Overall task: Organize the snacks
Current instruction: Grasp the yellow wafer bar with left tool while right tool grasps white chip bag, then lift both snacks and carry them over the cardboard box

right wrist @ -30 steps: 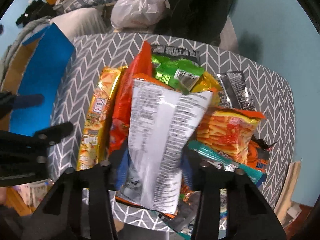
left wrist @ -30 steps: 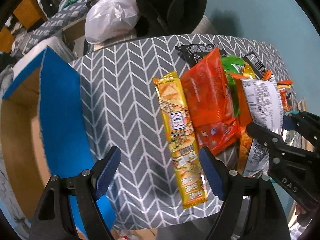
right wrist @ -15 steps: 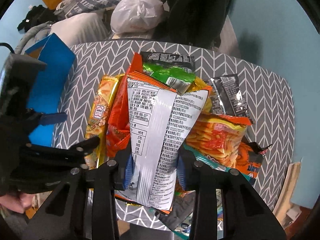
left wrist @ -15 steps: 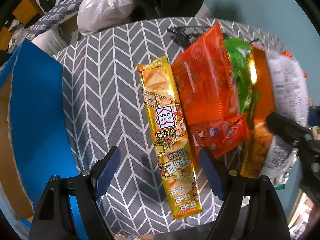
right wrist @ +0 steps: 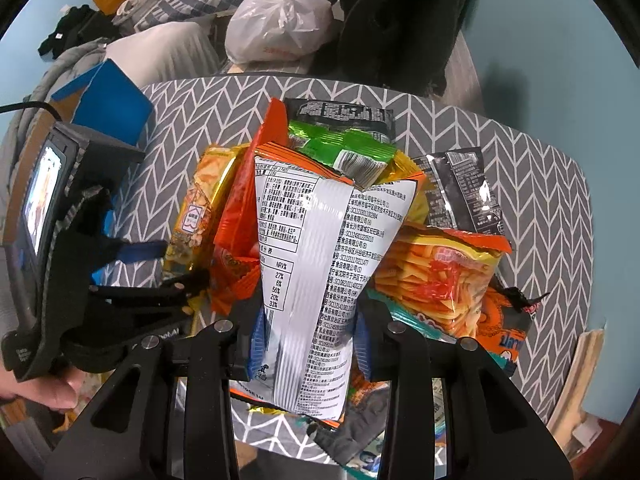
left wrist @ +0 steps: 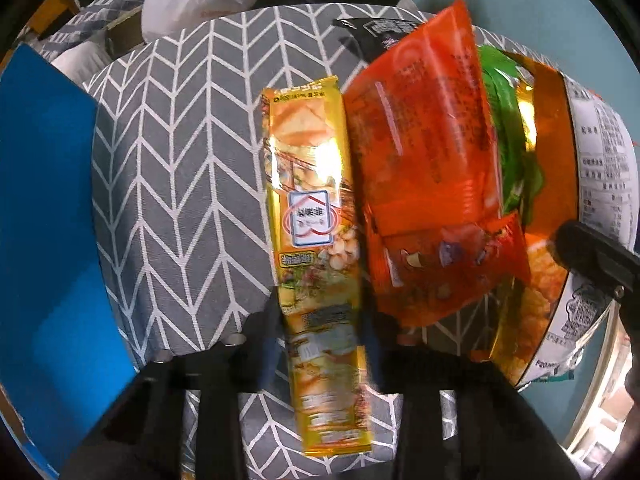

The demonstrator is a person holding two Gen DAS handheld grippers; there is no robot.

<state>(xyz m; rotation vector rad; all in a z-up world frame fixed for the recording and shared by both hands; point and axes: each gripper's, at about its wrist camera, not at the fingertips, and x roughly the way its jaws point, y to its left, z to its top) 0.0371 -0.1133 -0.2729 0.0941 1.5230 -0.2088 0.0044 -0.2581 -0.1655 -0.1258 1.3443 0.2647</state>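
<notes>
Left tool [left wrist: 322, 344] has closed from wide apart onto the yellow pack [left wrist: 316, 216], which lies on the worktop [left wrist: 180, 168] beside the box [left wrist: 44, 208]. Right tool [right wrist: 306, 344] stays clamped on the white bag [right wrist: 316, 264]. Both snacks appear ready for lifting.

On the white back panel of the chip bag [right wrist: 316, 264] we read "NRV%" above 27%, 6%, 56%, 20% and 33%, beside codes beginning "SC". The long yellow packet [left wrist: 316, 216] bore a heart-shaped logo whose characters we could not make out, perhaps because of blur.
</notes>
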